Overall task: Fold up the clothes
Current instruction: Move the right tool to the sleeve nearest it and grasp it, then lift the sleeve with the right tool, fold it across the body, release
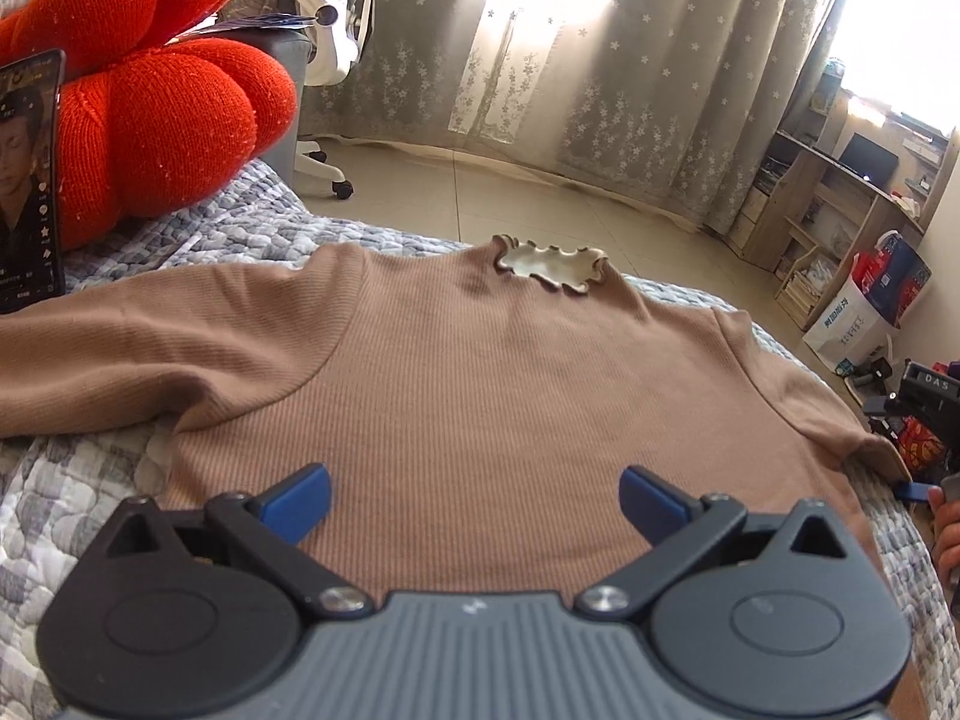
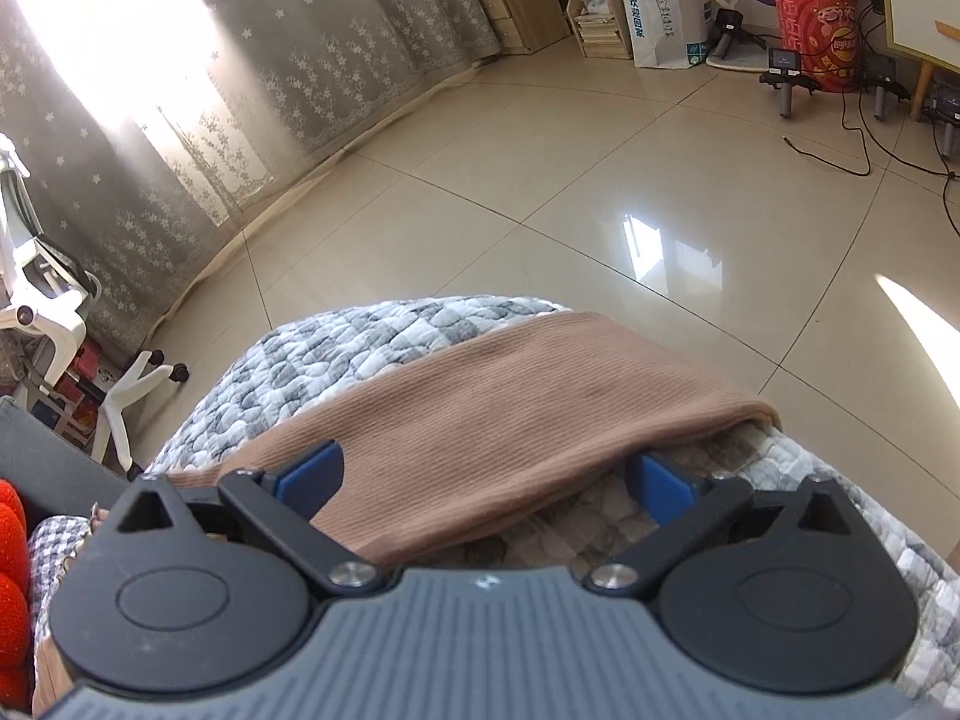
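Note:
A brown ribbed sweater (image 1: 480, 372) lies flat, front up, on the quilted grey bed cover (image 1: 72, 516), its frilled collar (image 1: 549, 267) at the far side. My left gripper (image 1: 474, 498) hovers open just above the lower body of the sweater, with nothing between its blue pads (image 1: 300, 501). At the bed corner my right gripper (image 2: 486, 480) is open around the sweater's right sleeve (image 2: 510, 420), one pad on each side of the cloth. In the left wrist view, the right gripper's blue fingertip (image 1: 912, 490) shows beside the cuff at the right edge.
A red knitted cushion (image 1: 156, 90) and a lit phone (image 1: 30, 180) lie at the bed's far left. A white office chair (image 2: 54, 324) stands by the curtains (image 2: 300, 60). Tiled floor (image 2: 600, 210) surrounds the bed corner, with shelves (image 1: 840, 198), bags and cables beyond.

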A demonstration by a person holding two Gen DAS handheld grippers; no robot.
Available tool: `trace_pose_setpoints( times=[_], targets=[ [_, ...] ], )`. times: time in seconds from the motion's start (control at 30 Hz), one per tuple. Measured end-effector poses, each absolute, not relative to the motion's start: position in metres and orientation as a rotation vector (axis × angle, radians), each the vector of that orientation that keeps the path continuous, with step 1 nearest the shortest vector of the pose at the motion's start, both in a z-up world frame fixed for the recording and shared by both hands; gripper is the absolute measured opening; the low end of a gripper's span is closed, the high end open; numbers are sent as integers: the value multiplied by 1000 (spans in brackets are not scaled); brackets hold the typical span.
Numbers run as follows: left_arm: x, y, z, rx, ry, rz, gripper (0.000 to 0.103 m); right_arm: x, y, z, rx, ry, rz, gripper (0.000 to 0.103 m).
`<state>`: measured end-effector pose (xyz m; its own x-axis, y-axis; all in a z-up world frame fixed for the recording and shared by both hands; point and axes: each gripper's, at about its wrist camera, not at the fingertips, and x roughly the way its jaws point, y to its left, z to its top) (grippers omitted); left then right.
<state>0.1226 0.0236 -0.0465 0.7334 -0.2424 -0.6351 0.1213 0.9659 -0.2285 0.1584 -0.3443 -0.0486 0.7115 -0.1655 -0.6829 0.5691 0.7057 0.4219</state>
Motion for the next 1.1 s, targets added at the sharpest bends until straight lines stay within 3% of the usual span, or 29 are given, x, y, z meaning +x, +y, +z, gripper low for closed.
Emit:
trace_pose_setpoints(
  times=[0.17, 0.27, 0.43, 0.7, 1.1],
  targets=[
    [121, 26, -48, -179, 719, -197, 103, 156, -355, -51, 719, 592, -468, 83],
    [121, 27, -48, -182, 719, -194, 103, 155, -357, -52, 730, 561, -489, 65],
    [121, 27, -48, -183, 720, -190, 103, 154, -355, -51, 686, 534, -537, 22],
    [120, 27, -49, -180, 719, -191, 103, 148, -345, -37, 597, 437, -565, 12],
    [120, 28, -48, -188, 721, -186, 103, 138, -304, 3, 349, 224, -461, 10]
  ],
)
